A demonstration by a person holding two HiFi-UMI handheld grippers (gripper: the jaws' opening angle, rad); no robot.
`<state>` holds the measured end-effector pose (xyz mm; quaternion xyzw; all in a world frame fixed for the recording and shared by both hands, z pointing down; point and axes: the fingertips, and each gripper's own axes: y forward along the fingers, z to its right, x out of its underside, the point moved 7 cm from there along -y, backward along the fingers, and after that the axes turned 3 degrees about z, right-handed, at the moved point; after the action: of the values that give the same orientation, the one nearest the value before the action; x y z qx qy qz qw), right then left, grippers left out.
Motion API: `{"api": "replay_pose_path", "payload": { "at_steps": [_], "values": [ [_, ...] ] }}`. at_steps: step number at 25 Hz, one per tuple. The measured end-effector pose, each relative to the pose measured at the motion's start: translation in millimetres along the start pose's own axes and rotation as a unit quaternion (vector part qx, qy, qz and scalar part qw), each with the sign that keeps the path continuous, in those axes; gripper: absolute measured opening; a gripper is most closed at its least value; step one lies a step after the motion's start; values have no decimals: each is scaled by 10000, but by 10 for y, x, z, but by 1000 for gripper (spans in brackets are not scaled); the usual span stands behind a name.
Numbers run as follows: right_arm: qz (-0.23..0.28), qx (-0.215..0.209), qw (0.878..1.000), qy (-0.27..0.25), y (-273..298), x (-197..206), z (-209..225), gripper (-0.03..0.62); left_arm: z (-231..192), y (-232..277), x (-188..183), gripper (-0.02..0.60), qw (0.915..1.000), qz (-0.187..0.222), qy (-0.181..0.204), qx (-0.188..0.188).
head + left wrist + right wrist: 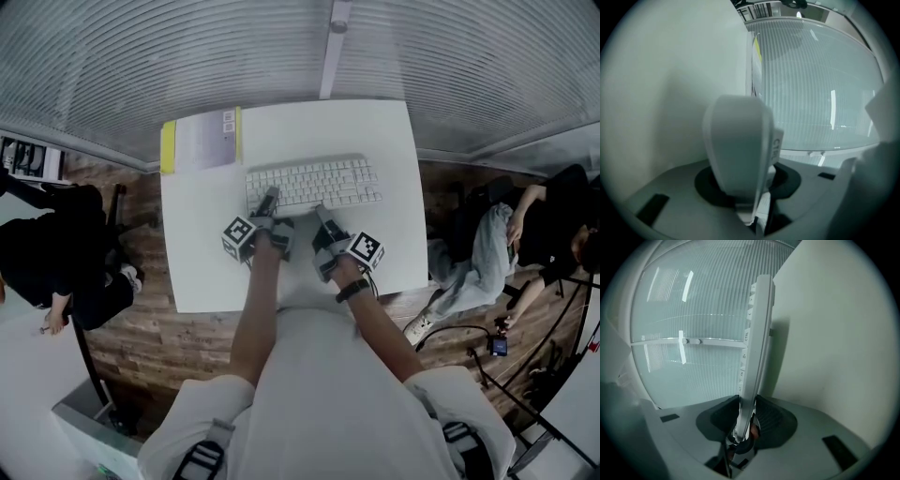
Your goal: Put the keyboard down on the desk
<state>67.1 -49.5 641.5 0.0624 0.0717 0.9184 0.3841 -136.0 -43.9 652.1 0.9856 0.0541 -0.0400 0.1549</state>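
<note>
- the white keyboard [314,183] lies across the middle of the white desk [206,272], keys up, its long side running left to right.
- the left claw [267,202] is clenched on the keyboard's near edge towards its left end; in the left gripper view the corner with the ctrl key fills the space between the dark pads.
- the right claw [323,217] grasps the same near edge further right; in the right gripper view its pads press on both faces of the thin keyboard.
- in that view a band of shadow lies between the keyboard and the desk; whether the far edge rests on the desk i cannot tell.
- a yellow-edged booklet [202,141] sits at the desk's far left corner, just beside the keyboard.
- a seated person [56,253] is left of the desk, and another [534,234] right of it.
</note>
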Motion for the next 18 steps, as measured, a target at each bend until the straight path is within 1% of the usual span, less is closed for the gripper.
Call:
{"api": "replay_pose_path", "payload": {
  "at_steps": [2, 5, 7, 14, 18],
  "values": [
    [-12, -20, 10000, 36, 15, 1, -26, 117, 5, -1, -6, 135, 10000, -63, 39, 27],
    [12, -34, 10000, 31, 19, -11, -63, 114, 10, -12, -8, 135, 9999, -101, -46, 99],
    [17, -24, 10000, 10, 20, -20, -84, 112, 29, -27, 5, 137, 9998, -126, 11, 135],
    [-19, 49, 10000, -26, 43, -39, -105, 109, 95, -122, 35, 153, 9970, -447, 619, 157],
    [5, 71, 10000, -8, 52, -55, -103, 109, 122, -215, 49, 163, 9944, -559, 893, 120]
  ]
}}
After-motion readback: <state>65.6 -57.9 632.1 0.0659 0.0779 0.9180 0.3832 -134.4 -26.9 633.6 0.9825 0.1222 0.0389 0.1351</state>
